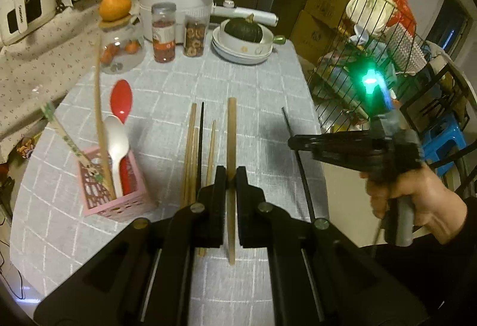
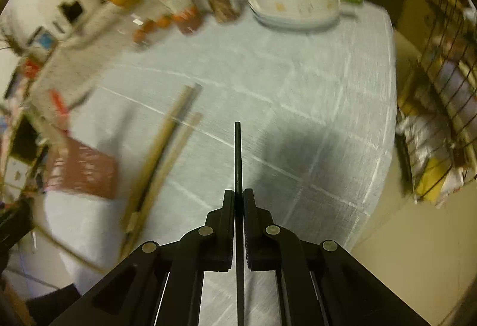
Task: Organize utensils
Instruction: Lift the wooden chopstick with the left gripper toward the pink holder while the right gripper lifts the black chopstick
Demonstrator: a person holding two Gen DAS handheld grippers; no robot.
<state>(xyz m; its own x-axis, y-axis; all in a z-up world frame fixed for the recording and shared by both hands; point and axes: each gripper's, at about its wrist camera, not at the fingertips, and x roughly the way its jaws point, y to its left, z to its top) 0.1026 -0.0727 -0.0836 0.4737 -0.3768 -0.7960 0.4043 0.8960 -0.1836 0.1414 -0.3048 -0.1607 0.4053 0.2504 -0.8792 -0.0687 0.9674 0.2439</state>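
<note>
Pink basket [image 1: 117,200] w/ 2 spoons [image 1: 117,147]; left gripper [image 1: 230,177] clamped on wooden chopstick [image 1: 231,132], right gripper [image 2: 238,197] on black chopstick [image 2: 238,153].

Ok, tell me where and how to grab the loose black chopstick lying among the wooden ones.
Grip the far end of the black chopstick, coming down from above. It lies flat on the tablecloth, pressed against the wooden chopsticks lower down, but that tip juts past them, probably leaving room for the fingers either side. Both grippers are already full.

Home kitchen (rice cooker [image 1: 177,2], squash [image 1: 243,30], tablecloth [image 1: 253,93]).
</note>
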